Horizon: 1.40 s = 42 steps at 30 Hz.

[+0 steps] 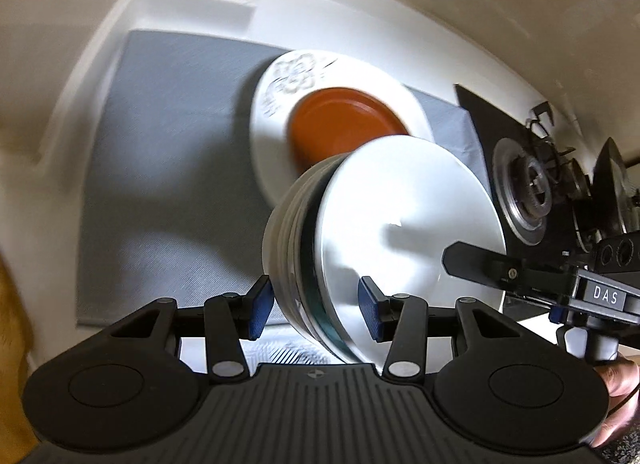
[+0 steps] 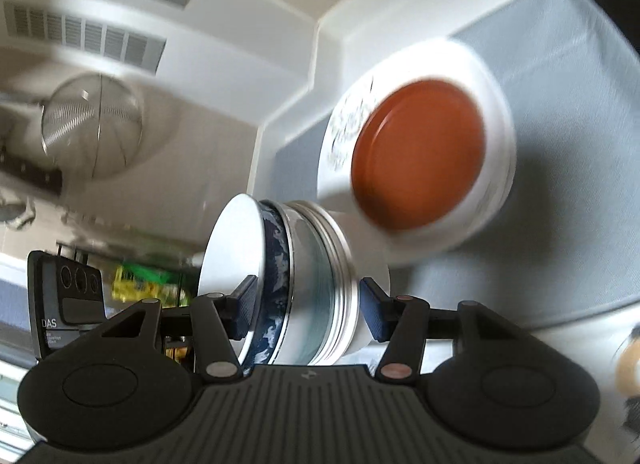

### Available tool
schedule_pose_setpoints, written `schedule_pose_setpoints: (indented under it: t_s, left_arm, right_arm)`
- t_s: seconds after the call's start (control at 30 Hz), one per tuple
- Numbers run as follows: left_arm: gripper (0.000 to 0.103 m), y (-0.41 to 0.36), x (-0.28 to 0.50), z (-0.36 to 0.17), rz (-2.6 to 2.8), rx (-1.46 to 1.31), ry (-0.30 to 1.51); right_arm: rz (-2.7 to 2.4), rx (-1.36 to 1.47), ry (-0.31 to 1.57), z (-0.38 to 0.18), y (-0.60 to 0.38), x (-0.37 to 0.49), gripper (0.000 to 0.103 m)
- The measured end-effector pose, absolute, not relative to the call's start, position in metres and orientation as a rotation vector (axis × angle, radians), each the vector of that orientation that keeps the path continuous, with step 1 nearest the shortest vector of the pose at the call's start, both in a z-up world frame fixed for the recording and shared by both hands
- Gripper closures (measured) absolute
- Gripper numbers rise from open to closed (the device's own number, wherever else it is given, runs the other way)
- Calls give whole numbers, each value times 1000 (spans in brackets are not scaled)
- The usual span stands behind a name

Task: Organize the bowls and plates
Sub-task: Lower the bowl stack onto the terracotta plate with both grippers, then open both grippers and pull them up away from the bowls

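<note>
Left wrist view: left gripper (image 1: 316,310) clamps a stack of plates (image 1: 372,248) on edge, above the grey mat (image 1: 168,152); orange plate (image 1: 344,120) beyond. Right wrist view: right gripper (image 2: 308,310) grasps the opposite rim, stack axis crossing both jaws.

The only lettering that reads is "DAS". In the left wrist view it stands in pale capitals on a small grey plate on the side of the right tool (image 1: 454,264), which reaches in from the right edge. In the right wrist view the same three letters stand on the dark body of the left tool (image 2: 244,296), at the left edge, under three round holes. Smaller lines of print sit below them there, too fine and blurred to make out.
</note>
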<state>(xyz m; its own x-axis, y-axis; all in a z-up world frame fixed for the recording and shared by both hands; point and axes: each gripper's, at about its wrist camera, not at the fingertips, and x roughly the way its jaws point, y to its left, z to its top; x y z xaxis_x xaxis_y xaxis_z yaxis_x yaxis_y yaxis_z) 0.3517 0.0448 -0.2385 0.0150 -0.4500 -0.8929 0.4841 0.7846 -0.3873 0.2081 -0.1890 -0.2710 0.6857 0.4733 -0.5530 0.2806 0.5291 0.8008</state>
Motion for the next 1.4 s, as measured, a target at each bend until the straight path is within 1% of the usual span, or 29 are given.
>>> schedule_pose_setpoints:
  t_s: [0.17, 0.37, 0.57, 0.77, 1.0, 1.07, 1.1, 1.13, 1.2, 1.3, 1.37, 1.4]
  left_arm:
    - [54, 16, 369, -241, -761, 14, 1375]
    - [54, -13, 393, -249, -771, 5, 1378]
    - [54, -39, 414, -258, -754, 60, 1357]
    - [54, -45, 426, -276, -747, 80, 1358]
    - [53, -44, 431, -282, -746, 35, 1335]
    - [53, -42, 430, -282, -713, 25, 1330]
    - [50, -40, 427, -279, -696, 34, 1311]
    - [41, -39, 424, -274, -670, 59, 1290]
    - [31, -33, 413, -257, -631, 107, 1217]
    - [28, -16, 389, -222, -562, 151, 1088]
    - [28, -5, 370, -196, -507, 164, 1031]
    - [26, 0, 359, -182, -480, 175, 1006]
  right_arm:
    - [69, 1005, 820, -263, -214, 222, 44]
    - [17, 984, 792, -269, -239, 245, 44]
    - [-28, 963, 799, -284, -252, 268, 46]
    - [-53, 974, 814, -306, -258, 279, 46]
    - [-46, 988, 813, -312, -259, 282, 41]
    - [-31, 1022, 805, -312, -259, 280, 34]
    - [-33, 1028, 802, -311, -258, 278, 33]
    - [-61, 1001, 797, -307, -256, 275, 33]
    - [-87, 960, 772, -294, -251, 262, 33]
    - [-147, 870, 748, -262, -238, 233, 28]
    - [-207, 771, 746, -235, -225, 210, 15]
    - [-228, 714, 770, -223, -216, 201, 13]
